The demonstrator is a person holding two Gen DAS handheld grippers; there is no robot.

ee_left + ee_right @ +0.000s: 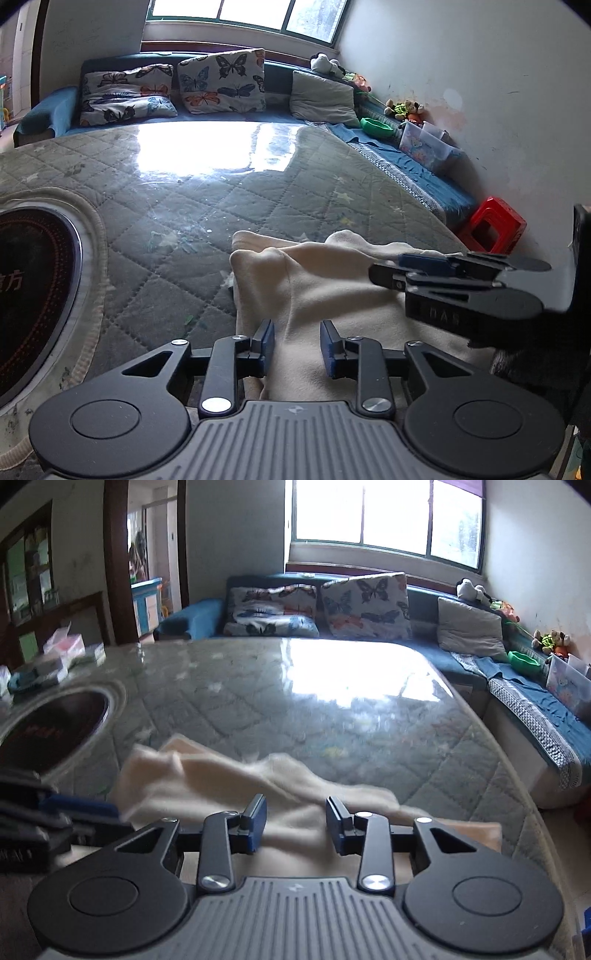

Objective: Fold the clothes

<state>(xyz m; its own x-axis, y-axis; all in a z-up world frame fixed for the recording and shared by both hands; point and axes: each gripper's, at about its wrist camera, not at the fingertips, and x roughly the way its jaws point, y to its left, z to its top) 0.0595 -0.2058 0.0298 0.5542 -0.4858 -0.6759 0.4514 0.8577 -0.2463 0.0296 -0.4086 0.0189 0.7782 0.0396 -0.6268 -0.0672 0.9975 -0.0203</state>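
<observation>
A cream garment (317,288) is seen rumpled at the near edge of the quilted table cover (177,206). The left gripper (297,347) and right gripper (295,825) are held spread above it, nothing pinched, apparently so edges can be chosen for a fold.

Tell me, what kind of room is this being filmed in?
Most likely a living room in someone's home. A blue corner sofa with butterfly cushions runs under the window, stuffed toys sit along the wall, and a cream garment lies on a quilted table.
</observation>
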